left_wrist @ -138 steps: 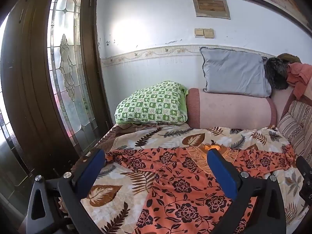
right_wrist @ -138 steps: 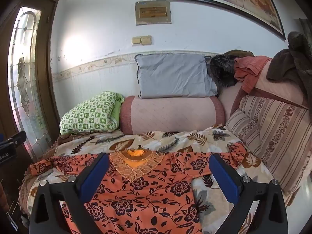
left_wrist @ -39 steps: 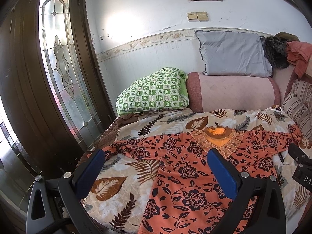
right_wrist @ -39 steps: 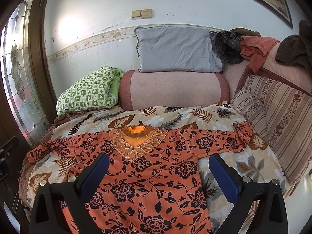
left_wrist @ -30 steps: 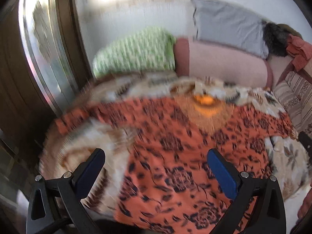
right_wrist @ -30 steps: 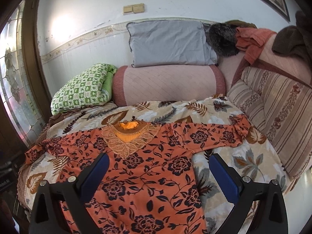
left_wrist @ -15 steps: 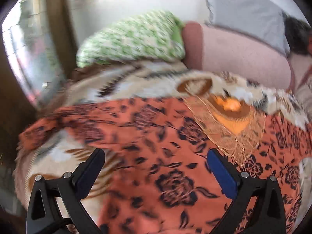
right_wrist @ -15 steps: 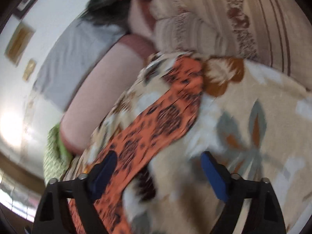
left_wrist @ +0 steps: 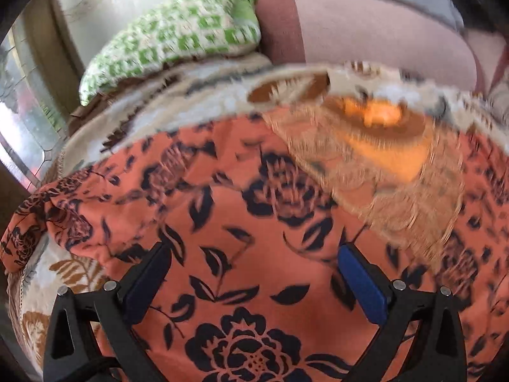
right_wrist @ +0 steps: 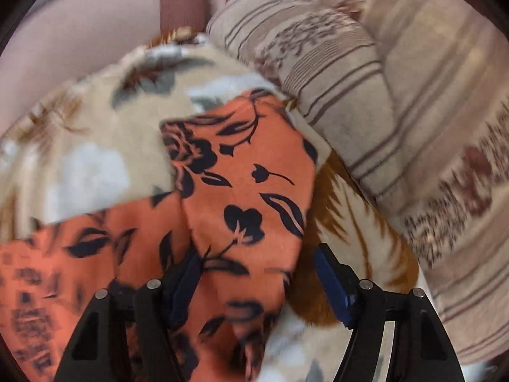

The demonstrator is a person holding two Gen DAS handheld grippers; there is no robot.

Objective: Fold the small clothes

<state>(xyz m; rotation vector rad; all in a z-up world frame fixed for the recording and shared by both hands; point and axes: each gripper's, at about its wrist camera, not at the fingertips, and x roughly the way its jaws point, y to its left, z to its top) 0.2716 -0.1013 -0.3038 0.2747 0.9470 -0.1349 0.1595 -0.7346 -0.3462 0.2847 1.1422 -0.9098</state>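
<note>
An orange blouse with black flowers [left_wrist: 261,229] lies flat on the leaf-print bed cover [left_wrist: 203,95], its lace collar [left_wrist: 381,159] at the upper right. My left gripper [left_wrist: 254,273] is open, low over the blouse's chest near its left shoulder. The left sleeve [left_wrist: 41,219] trails to the bed's left edge. In the right wrist view the right sleeve end [right_wrist: 241,184] lies on the cover. My right gripper [right_wrist: 257,283] is open with its jaws on either side of the sleeve's lower part, close to the cloth.
A green checked pillow [left_wrist: 178,31] and a pink bolster [left_wrist: 366,28] lie at the head of the bed. A striped cushion [right_wrist: 366,73] stands right beside the sleeve end. A glass door [left_wrist: 22,95] is at the left.
Both grippers have come down close to the blouse. The left one moved over the chest; the right one swung to the right sleeve end and narrowed its jaws around it.
</note>
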